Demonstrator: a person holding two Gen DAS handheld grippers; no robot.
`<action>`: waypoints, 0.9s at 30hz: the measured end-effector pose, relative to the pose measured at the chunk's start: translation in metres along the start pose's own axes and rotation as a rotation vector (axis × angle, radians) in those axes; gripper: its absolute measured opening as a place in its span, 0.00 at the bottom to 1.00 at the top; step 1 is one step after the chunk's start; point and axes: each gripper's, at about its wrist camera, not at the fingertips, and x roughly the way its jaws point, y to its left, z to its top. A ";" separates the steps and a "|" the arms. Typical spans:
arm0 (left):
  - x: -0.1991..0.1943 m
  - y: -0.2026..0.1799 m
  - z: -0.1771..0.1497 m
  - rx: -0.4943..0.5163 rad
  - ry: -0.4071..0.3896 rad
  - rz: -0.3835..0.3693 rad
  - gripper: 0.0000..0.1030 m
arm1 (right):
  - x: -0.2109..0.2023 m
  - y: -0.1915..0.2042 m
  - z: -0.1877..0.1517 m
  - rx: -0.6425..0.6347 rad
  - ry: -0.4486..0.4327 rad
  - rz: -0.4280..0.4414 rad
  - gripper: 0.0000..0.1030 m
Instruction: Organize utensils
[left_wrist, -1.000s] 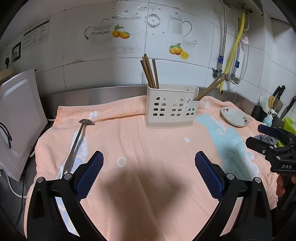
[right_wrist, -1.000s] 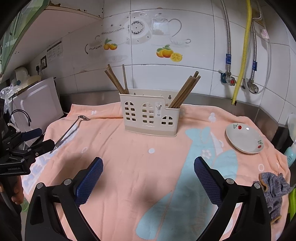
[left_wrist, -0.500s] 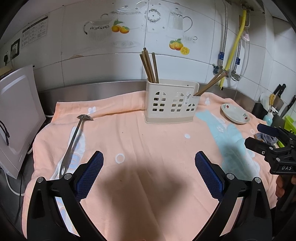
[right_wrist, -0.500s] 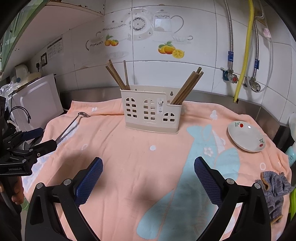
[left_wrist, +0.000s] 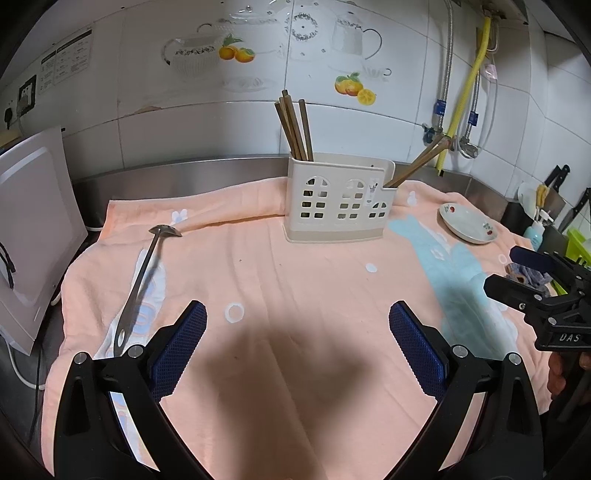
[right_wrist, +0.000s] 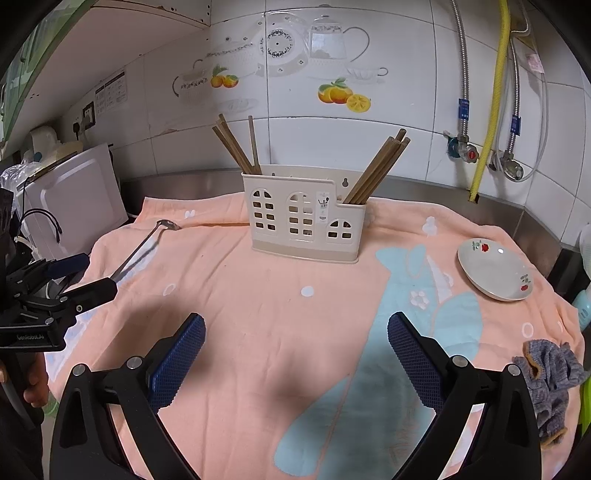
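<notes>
Both grippers are drifting back slightly; ladle (left_wrist: 142, 280) is lying lengthwise just left of the wide-open left gripper (left_wrist: 297, 343); right gripper (right_wrist: 295, 354), also wide, is farther.

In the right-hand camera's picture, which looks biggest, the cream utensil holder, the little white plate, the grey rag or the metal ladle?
As they appear, largest first:
1. utensil holder
2. white plate
3. grey rag, though it is nearer the camera, so its rank against the plate is unsure
4. metal ladle, long but very thin

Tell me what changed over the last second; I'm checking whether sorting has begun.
Nothing was gripped or released. Both views shifted slightly, so the left hand-held gripper and right hand-held gripper moved a little, still open. The ladle, chopsticks and holder stayed put.
</notes>
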 end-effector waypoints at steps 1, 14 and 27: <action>0.000 -0.001 0.000 0.001 0.001 -0.001 0.95 | 0.000 0.000 0.000 0.000 0.000 0.001 0.93; 0.002 -0.002 0.000 0.004 0.009 -0.006 0.95 | 0.004 0.001 -0.001 -0.003 0.005 0.004 0.93; 0.003 -0.006 -0.001 0.011 0.013 -0.010 0.95 | 0.005 0.003 -0.001 -0.006 0.007 0.008 0.93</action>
